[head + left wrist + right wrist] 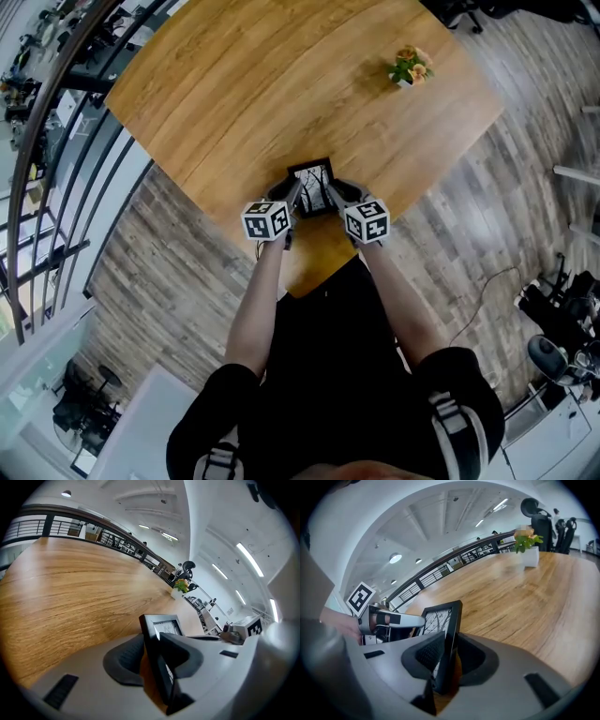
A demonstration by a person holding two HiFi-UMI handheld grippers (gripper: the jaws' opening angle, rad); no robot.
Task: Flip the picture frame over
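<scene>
A small black picture frame (312, 186) with a bare-tree print stands tilted near the wooden table's (281, 84) near corner, its print facing me. My left gripper (293, 199) has the frame's left edge (161, 625) between its jaws. A sliver of wood shows beside its left pad, so it (157, 645) looks loose and open. My right gripper (334, 195) is shut on the frame's right edge (440, 618), both pads (431, 653) against it. Each gripper shows in the other's view: the right gripper (236, 632) and the left gripper (389, 619).
A small potted plant (410, 67) in a white pot stands at the table's far right, and shows as the plant (180, 587) and the plant (527, 545) in the gripper views. The table's corner edge (309, 272) is just below the grippers. A railing (56, 141) runs along the left.
</scene>
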